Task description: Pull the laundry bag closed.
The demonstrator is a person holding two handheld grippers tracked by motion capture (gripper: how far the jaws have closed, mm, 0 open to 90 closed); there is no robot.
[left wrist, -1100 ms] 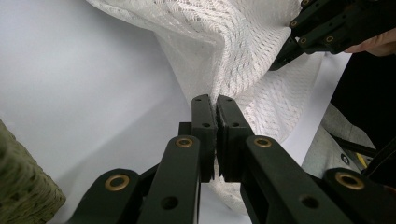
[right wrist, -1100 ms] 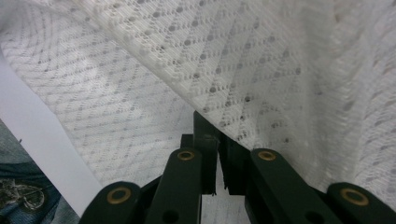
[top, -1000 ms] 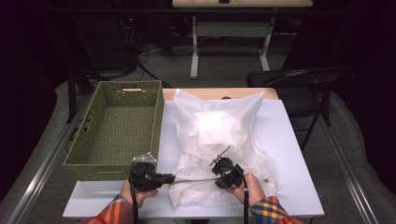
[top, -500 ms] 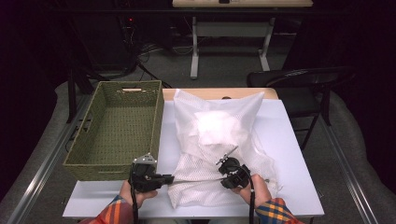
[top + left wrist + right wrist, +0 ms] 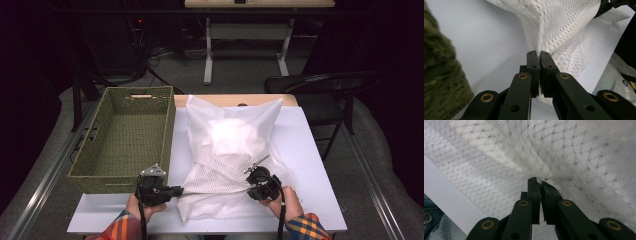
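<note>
Mostly white, dotted mesh bag [image 5: 227, 150], bunched and creased.

The high view looks forward and down on the surface [image 5: 310, 150] from afar, while both gripper views sit close against the shared white mesh cloth [image 5: 225, 150].

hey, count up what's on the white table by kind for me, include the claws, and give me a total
White mesh laundry bag: 1
Green woven basket: 1
Claws: 2, the left claw and the right claw, each shut on the bag's near edge
Total: 4
</note>
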